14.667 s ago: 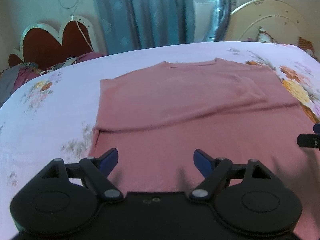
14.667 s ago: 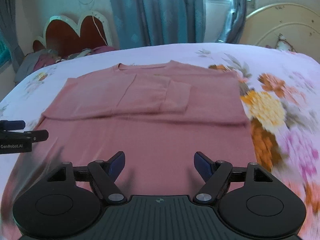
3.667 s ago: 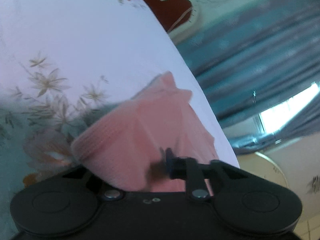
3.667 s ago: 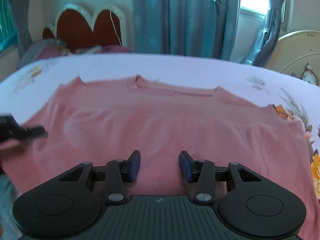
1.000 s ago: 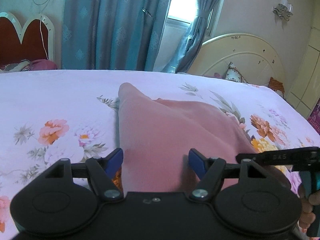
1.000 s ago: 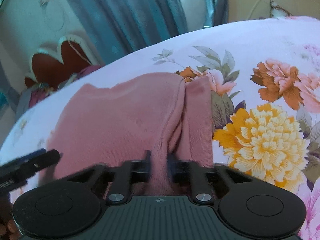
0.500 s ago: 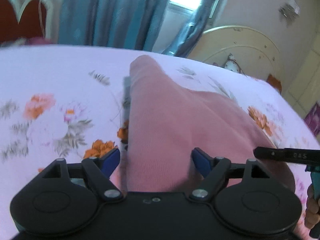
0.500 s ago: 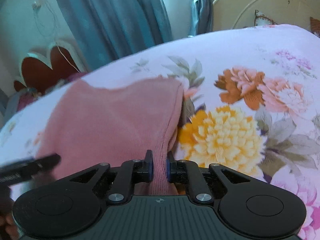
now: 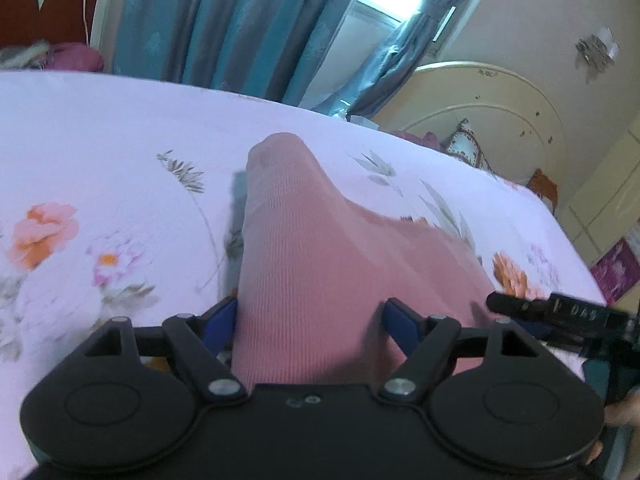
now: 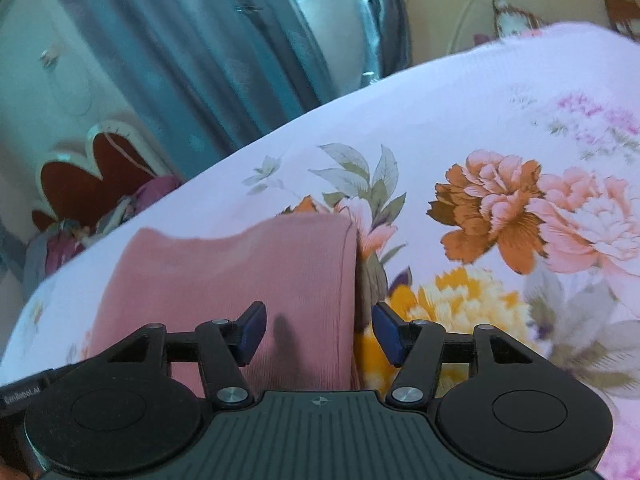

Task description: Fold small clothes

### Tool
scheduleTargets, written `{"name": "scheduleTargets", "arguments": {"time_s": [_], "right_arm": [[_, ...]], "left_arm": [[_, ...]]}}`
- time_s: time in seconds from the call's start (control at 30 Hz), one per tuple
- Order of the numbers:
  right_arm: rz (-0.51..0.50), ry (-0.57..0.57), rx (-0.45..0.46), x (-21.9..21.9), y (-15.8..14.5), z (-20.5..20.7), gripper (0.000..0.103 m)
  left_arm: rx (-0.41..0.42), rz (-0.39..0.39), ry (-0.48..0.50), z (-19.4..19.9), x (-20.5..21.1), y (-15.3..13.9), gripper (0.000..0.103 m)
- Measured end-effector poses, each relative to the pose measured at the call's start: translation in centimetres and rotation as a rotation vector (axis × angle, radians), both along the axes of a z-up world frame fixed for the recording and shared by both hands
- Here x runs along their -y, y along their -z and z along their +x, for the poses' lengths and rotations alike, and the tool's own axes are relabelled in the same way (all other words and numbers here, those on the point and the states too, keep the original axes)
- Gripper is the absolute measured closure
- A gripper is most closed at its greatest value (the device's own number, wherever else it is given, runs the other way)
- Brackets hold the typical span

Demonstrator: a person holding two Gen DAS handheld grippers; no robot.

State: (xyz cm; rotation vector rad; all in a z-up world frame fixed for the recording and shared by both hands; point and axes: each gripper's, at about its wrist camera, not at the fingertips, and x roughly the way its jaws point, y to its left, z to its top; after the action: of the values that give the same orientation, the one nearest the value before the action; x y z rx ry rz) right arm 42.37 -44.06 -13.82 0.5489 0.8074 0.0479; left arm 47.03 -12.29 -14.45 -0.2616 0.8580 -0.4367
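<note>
- Pink sweater (image 10: 240,276) lies folded on the bed (image 10: 460,120), directly ahead of both tools.
- Right hand-held gripper (image 10: 319,330): jaws just opened, releasing the fold edge.
- Left hand-held gripper (image 9: 308,318): jaws apart, gripping nothing.
- Judgement: fold laid; next, smooth or re-grip.

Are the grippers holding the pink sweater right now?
No. Both the left gripper and right gripper are open; the right one's jaws have just been opening. The folded pink knitted sweater lies loose between the jaws.
</note>
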Motion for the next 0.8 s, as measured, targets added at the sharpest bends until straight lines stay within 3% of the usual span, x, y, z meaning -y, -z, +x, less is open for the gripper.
{"name": "scheduleTargets", "arguments": {"time_s": [0.1,0.13,0.2,0.33,0.4,0.43,0.5,0.63,0.7,0.8], "right_arm": [[0.02,0.013,-0.007,0.1,0.7,1.8,0.045],[0.01,0.014,-0.005,0.0,0.7,2.1,0.046],[-0.004,0.008,0.005,-0.5,0.6,2.5,0.079],[-0.074,-0.023,0.073,-1.5,0.2,2.1,0.084],[-0.111,-0.018,0.104,-1.6,0.5,1.8,0.091],[-0.155,-0.003,0.063,-1.6,1.3,2.3,0.091],[-0.146,0.027,0.041,-0.6,2.1,2.7,0.091],[-0.191,0.014,0.073,-0.3,0.5,2.2,0.091],[-0.22,0.014,0.111,-0.7,-0.5,2.1,0.091],[-0.238,-0.014,0.141,-1.7,-1.4,2.5,0.09]], "left_arm": [[-0.036,-0.041,-0.022,2.3,0.2,0.8,0.025],[-0.045,-0.051,-0.03,2.8,0.0,1.1,0.031],[-0.055,-0.082,-0.053,3.5,-0.6,1.6,0.045],[-0.011,-0.104,-0.076,2.8,-1.6,2.2,0.061],[0.023,-0.091,-0.069,2.3,-1.5,2.5,0.061],[0.026,-0.085,-0.068,2.3,-1.4,2.8,0.06],[0.013,-0.085,-0.075,2.6,-1.1,2.7,0.059],[0.08,0.005,-0.057,2.3,-0.2,0.7,0.053],[0.093,-0.001,-0.082,3.0,-0.1,0.0,0.042],[0.081,0.002,-0.096,4.7,0.4,-0.3,0.04]]}}
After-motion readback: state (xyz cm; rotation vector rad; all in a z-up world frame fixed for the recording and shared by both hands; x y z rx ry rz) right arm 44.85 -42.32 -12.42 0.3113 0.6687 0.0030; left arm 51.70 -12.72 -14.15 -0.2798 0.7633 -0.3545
